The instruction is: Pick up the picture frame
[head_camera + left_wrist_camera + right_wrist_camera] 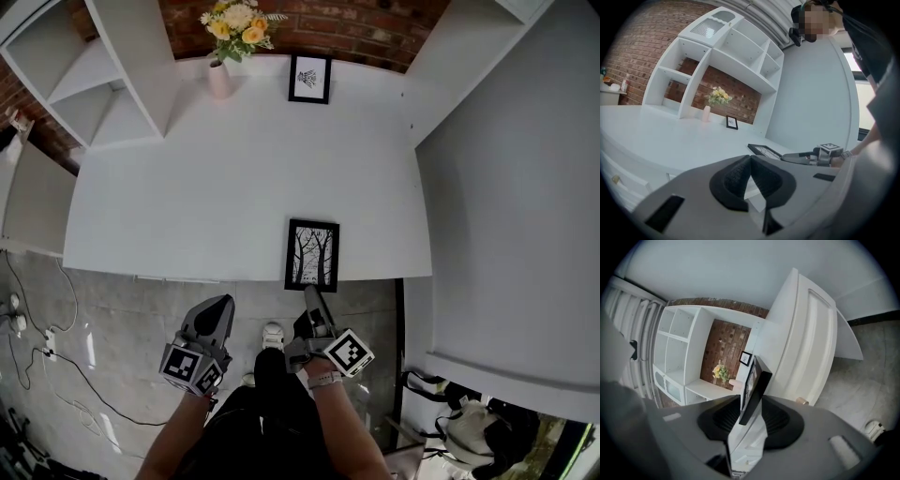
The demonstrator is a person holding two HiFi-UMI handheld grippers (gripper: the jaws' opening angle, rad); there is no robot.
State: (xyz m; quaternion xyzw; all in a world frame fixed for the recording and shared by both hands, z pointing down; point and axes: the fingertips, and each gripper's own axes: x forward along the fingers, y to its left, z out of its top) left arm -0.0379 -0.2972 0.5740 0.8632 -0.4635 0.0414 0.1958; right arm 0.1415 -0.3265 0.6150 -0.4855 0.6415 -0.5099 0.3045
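Observation:
A black picture frame [312,255] with a tree print lies flat at the front edge of the white table [216,187], its near edge just over the rim. My right gripper [315,302] is rolled on its side at that near edge. In the right gripper view the frame's black edge [758,383] stands between the jaws of the right gripper [752,404], which are open with a gap on each side of the frame. My left gripper [215,317] hangs below the table edge, to the left of the frame. Its jaws [750,158] are shut and empty. From it I see the frame [765,151] and the right gripper [799,156].
A smaller framed picture [310,78] and a vase of yellow flowers [223,58] stand at the back by the brick wall. White shelving [103,75] rises at the left, a white panel [511,187] at the right. Cables [47,347] lie on the floor.

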